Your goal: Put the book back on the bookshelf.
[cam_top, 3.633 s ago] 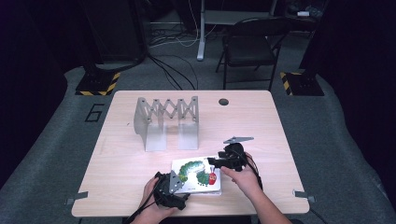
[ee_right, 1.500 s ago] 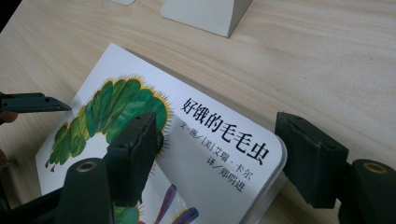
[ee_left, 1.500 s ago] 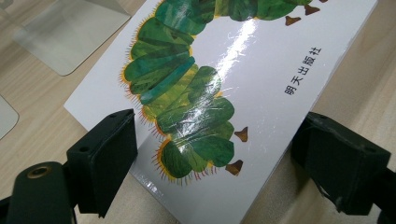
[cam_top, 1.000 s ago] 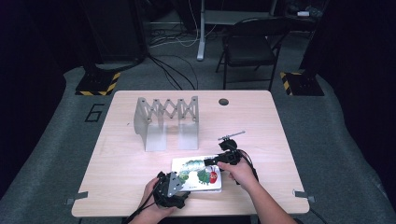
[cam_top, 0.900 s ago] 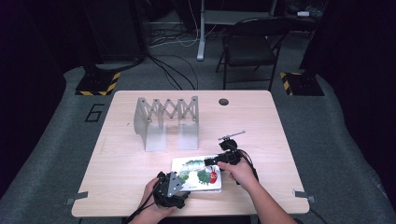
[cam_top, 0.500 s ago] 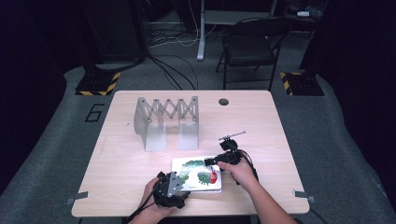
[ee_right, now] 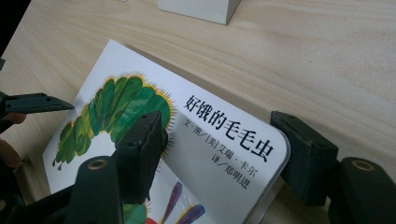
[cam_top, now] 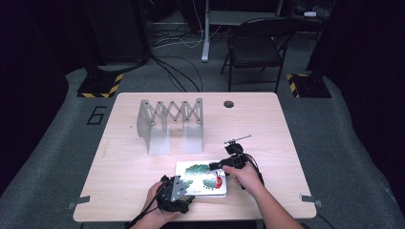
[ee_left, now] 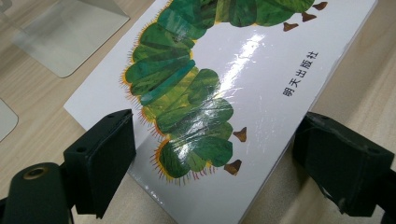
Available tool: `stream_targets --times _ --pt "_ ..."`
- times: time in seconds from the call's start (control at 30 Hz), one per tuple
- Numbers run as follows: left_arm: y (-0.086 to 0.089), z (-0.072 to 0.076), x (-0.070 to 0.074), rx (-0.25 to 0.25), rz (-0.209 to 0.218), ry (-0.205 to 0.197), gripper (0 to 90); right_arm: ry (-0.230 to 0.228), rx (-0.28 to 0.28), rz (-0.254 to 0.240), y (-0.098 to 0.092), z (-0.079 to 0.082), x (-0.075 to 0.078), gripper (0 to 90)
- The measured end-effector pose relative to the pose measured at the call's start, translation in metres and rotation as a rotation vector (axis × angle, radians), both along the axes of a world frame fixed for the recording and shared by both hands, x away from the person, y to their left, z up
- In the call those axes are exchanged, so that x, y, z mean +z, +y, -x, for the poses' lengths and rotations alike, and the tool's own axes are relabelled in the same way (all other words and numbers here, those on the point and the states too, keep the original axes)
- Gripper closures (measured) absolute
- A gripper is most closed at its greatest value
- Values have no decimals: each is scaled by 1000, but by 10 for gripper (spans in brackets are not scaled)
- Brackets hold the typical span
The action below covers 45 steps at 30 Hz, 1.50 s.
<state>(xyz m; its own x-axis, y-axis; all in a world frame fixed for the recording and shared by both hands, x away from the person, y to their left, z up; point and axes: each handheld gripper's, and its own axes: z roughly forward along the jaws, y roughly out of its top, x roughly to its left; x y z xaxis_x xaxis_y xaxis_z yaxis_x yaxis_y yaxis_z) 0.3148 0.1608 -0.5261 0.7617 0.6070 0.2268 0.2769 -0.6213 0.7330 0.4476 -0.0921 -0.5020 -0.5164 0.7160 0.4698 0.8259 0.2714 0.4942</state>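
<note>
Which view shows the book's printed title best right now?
The right gripper view: the title on the book is large and sharp there. The left gripper view shows the caterpillar's body and small publisher text; the high view shows the cover too small to read.

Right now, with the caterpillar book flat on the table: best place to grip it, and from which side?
Probably the rounded corner of the book that the right gripper straddles, from the person's right. The cover lies flat, so only edges offer purchase; that corner looks slightly raised off the table.

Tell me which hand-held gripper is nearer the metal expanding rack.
Right. The right hand-held gripper sits at the book's far edge, just short of the rack. The left hand-held gripper is at the book's near-left corner, close to the table's front edge.
</note>
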Motion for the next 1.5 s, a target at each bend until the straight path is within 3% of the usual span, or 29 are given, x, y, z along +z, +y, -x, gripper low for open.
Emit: stream_targets --times 0.33,0.5,0.7,0.73,0.9,1.27,1.5 --pt "-1 1 0 6 3 2 132 13 -12 0 0 1 0 361" --pt "-1 3 1 11 -18 -5 153 11 -15 -2 0 1 0 367" --pt "-1 4 4 11 -24 21 163 9 -16 -2 1 2 0 369" --pt "0 4 5 11 -46 25 169 7 -13 3 0 2 0 385" --pt "9 3 10 34 -10 64 178 -17 -9 0 -1 1 -1 385" --pt "17 1 21 64 41 65 178 -16 -5 -1 -1 1 -1 386" --pt "18 -6 21 73 67 95 178 -11 -8 -1 -1 2 -1 386"
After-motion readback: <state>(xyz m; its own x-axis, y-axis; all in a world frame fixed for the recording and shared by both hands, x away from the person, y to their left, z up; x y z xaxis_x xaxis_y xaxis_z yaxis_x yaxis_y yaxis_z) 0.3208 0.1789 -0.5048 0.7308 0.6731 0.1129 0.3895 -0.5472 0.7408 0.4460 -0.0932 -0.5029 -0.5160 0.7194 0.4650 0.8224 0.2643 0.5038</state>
